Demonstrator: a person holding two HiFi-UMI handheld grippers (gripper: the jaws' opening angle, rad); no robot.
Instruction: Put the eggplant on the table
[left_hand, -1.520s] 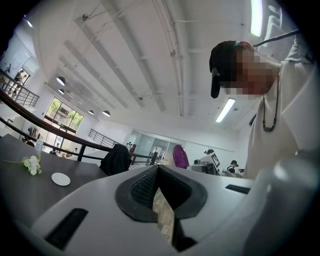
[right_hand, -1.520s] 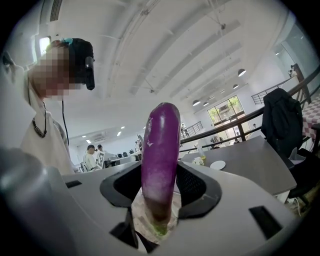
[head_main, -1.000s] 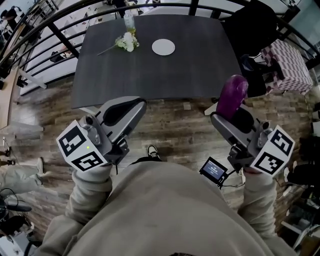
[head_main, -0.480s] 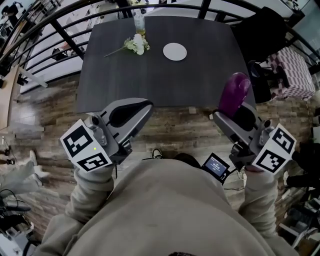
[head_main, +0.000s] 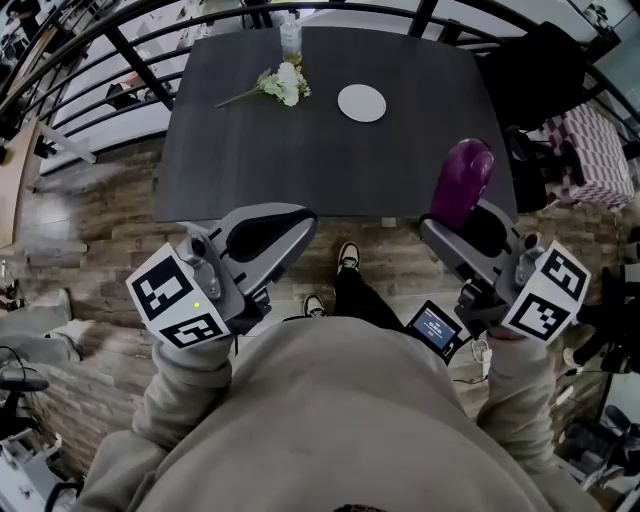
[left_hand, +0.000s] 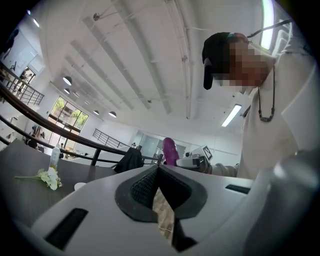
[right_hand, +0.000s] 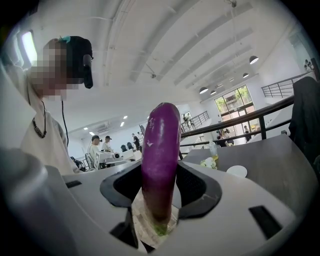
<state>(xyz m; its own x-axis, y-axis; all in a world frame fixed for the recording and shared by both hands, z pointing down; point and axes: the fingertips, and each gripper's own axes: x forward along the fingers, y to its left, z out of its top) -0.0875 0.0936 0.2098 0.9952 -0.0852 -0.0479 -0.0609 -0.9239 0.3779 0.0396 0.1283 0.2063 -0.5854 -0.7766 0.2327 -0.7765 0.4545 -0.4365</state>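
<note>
head view: one eggplant (head_main: 462, 180), one plate (head_main: 361, 102), one table (head_main: 290, 165).

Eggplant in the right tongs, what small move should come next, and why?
Probably carry the right tongs forward over the table. They clamp the eggplant upright, and in the head view it appears only at the table's near right corner, with bare tabletop ahead, short of the plate.
</note>
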